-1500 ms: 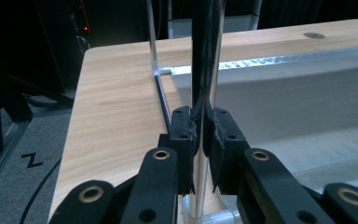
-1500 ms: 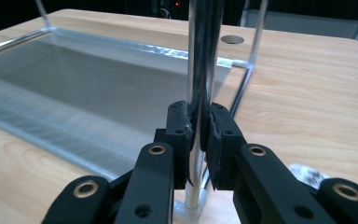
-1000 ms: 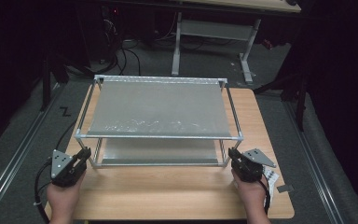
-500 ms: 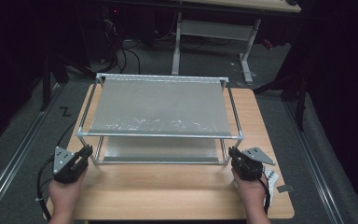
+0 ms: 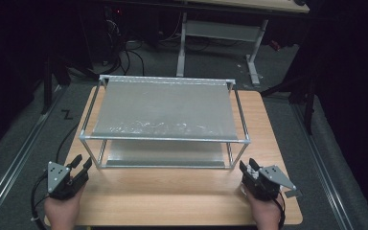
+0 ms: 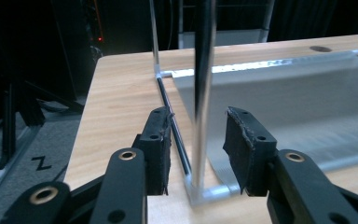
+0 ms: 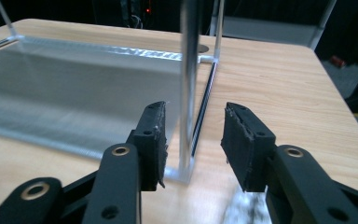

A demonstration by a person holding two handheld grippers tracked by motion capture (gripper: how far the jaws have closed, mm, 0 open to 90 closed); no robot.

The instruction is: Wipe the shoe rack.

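A two-tier metal rack (image 5: 165,110) with grey shelves stands on the wooden table (image 5: 172,196). My left gripper (image 5: 80,164) sits at the rack's front left corner, its jaws just opened. In the left gripper view the front left post (image 6: 200,93) rises in the gap of the left gripper (image 6: 198,128), with both pads clear of it. My right gripper (image 5: 248,166) is at the front right corner, jaws also just opened. The front right post (image 7: 189,93) stands between the jaws of the right gripper (image 7: 193,123), untouched.
The rack takes up most of the table, leaving a bare strip along the front edge. Beyond the table are a desk frame (image 5: 220,28) and cables on the dark floor. A rail (image 5: 14,158) runs along the floor at the left.
Both grippers were shut on the rack's front corner posts; now both have opened and let go. The hands have drawn slightly back and outward. The rack has stayed in place.
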